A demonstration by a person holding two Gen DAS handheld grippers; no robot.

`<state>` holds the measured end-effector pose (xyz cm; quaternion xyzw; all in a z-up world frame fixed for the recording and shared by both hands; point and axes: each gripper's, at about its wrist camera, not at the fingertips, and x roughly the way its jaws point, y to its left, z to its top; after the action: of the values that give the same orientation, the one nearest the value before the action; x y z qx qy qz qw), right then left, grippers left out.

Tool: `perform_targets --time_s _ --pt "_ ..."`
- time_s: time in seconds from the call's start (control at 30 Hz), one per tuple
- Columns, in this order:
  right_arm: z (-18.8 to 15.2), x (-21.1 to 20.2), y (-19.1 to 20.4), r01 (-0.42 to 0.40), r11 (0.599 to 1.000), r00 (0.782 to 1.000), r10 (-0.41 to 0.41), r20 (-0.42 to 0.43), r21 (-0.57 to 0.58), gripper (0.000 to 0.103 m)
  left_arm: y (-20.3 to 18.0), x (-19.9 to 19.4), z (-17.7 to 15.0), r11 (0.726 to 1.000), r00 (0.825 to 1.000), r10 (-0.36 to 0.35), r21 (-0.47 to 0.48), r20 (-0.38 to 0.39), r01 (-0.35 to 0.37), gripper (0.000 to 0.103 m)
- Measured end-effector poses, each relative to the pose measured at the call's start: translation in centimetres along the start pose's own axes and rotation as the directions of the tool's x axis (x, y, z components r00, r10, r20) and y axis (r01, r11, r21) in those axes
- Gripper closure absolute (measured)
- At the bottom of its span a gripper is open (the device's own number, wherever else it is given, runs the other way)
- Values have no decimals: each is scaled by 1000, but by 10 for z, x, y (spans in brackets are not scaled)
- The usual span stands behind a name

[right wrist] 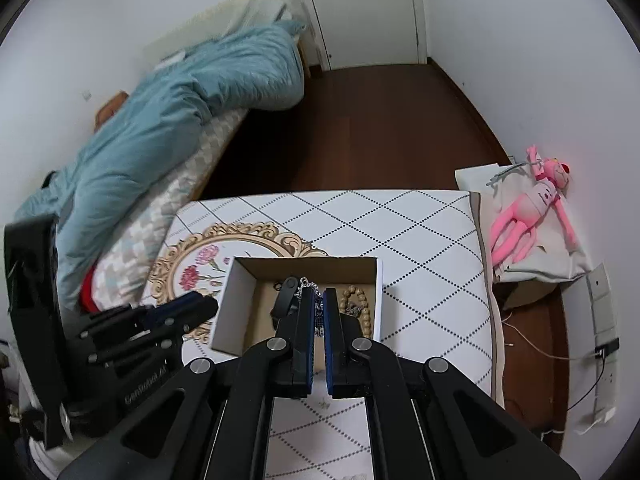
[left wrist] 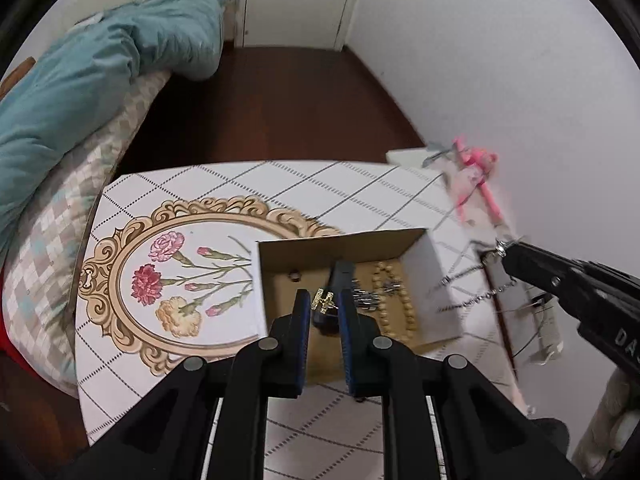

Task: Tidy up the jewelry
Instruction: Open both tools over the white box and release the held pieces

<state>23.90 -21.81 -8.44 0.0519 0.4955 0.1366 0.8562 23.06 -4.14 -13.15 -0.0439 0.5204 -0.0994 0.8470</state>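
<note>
A bed with a teal quilt (right wrist: 168,120) ran along the left wall, and dark wood floor (right wrist: 380,128) lay open between it and the white door (right wrist: 360,12) at the far end. Nearer stood the table (right wrist: 420,248), its white diamond-patterned cover bearing a gilt oval of carnations, with its far and right edges bare and free of clutter. Beside its right edge a pink plush toy (right wrist: 532,208) lay on a cloth bag against the wall. On the table sat the open cardboard box (right wrist: 304,264), holding a beaded bracelet (right wrist: 356,300) on its right side, a black clip-like piece (right wrist: 286,292) and a small dark item at the back. The left gripper (left wrist: 325,300) hung above the box, its blue pads clenched on a small gold pendant (left wrist: 324,299). The right gripper (right wrist: 319,300), also over the box, was pinched tight on a silver chain (right wrist: 308,285), which in the left view dangled blurred from its tip just right of the box.
</note>
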Motion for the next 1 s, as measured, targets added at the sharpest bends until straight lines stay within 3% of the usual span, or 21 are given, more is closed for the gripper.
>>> perform_targets --time_s 0.2,0.27,0.33,0.4,0.47,0.53,0.6,0.63,0.67,0.73,0.8,1.0 --pt "2 52 -7 6 1000 990 -5 -141 11 99 9 28 11 998 995 49 -37 -84 -52 87" --pt "-1 68 -9 11 1000 981 -8 -196 16 99 11 30 13 997 994 58 -47 -88 -62 77" --pt "-4 78 -13 33 999 973 -27 -228 23 99 13 30 16 995 993 85 -53 -79 -90 45" --pt "-6 81 -16 58 998 970 -51 -236 19 97 18 25 17 991 992 111 -68 -52 -115 33" --pt "-8 79 -17 81 997 971 -77 -225 10 87 21 22 17 990 993 115 -77 -38 -117 33" --pt "-10 74 -18 120 993 972 -119 -204 -6 60 24 19 14 986 989 143 -79 -21 -145 31" --pt "-14 71 -21 152 988 971 -152 -187 -14 47 25 16 9 981 984 180 -74 -2 -180 8" --pt "-17 70 -22 172 985 969 -173 -179 -19 42 26 15 5 979 981 193 -74 9 -192 3" --pt "-21 69 -23 195 980 965 -197 -173 -28 39 27 15 0 976 978 206 -74 20 -204 3" --pt "-26 69 -24 229 973 958 -232 -168 -40 17 27 15 -7 970 971 236 -67 27 -234 2" --pt "-33 69 -24 258 965 952 -262 -160 -48 6 28 16 -16 968 969 245 -70 22 -243 1" --pt "-48 70 -27 297 954 942 -301 -148 -45 1 28 13 -36 964 967 255 -87 21 -252 1"
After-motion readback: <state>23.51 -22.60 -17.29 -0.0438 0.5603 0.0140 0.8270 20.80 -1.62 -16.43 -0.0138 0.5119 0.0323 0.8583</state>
